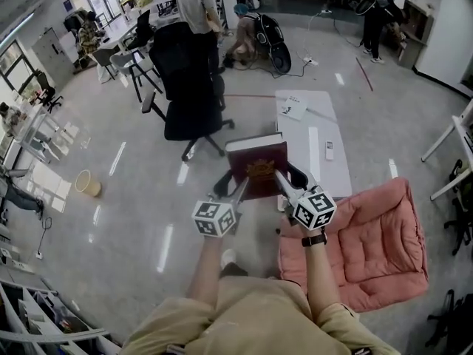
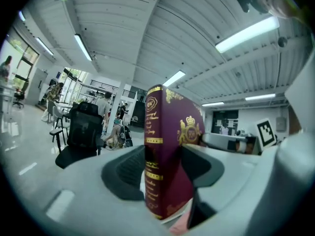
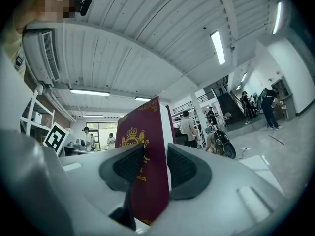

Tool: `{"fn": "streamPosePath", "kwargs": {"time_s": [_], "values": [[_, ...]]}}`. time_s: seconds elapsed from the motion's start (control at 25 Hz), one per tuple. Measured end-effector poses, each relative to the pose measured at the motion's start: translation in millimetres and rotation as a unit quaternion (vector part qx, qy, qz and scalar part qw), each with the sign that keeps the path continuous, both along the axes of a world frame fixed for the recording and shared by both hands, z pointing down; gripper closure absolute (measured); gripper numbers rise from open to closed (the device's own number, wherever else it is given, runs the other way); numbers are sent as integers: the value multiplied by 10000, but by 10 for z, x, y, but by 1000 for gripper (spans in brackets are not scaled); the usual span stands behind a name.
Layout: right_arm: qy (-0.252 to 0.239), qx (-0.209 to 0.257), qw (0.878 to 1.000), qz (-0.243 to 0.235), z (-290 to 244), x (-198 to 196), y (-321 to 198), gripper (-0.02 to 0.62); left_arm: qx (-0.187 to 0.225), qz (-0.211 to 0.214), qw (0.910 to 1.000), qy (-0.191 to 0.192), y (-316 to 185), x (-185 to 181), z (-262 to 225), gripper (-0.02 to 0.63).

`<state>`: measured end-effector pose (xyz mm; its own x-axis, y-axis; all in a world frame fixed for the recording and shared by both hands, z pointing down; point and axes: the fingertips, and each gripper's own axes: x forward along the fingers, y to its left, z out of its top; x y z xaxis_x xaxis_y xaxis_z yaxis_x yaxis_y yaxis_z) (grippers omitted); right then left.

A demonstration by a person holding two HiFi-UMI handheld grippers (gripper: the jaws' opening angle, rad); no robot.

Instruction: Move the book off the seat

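Note:
A maroon book [image 1: 257, 167] with gold print is held up between both grippers. My left gripper [image 1: 239, 188] is shut on its lower left edge, and my right gripper [image 1: 281, 178] is shut on its lower right edge. Along the left gripper's jaws, the book [image 2: 167, 156] stands upright with its spine toward the camera and the pads pressing both sides of my left gripper [image 2: 165, 166]. In the right gripper view the cover [image 3: 145, 151] sits clamped in my right gripper [image 3: 152, 167]. A dark seat [image 1: 298, 174] shows partly from under the book.
A pink cushion [image 1: 373, 235] lies on the floor at the right. Beyond the book lies a white flat panel [image 1: 314, 135]. A black office chair [image 1: 188, 87] stands farther back, a yellow bin [image 1: 89, 183] to the left. People stand at the room's far end.

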<state>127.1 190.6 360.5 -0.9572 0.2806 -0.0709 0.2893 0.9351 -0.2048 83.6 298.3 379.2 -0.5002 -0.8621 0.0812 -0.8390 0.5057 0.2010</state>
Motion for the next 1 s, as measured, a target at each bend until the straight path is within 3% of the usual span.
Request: {"fn": "streamPosePath", "kwargs": {"time_s": [0.36,0.52,0.76,1.0], "values": [[-182,274,9993,-160,-183,-763,550,459,104,-57,9997,-214,533,-780,-188,380],[-412,536,9972,-318,-377,-1162,824,459,361,-121,9990,-214,801,-1196,-386,379],[-383,683,9967,-226,-475,-1728,1137,462,365,-152,9967,-713,1126,-1782,-647,380],[-260,763,9966,-188,-323,-2288,1553,462,468,-94,9975,-527,1541,-2333,-428,385]]}}
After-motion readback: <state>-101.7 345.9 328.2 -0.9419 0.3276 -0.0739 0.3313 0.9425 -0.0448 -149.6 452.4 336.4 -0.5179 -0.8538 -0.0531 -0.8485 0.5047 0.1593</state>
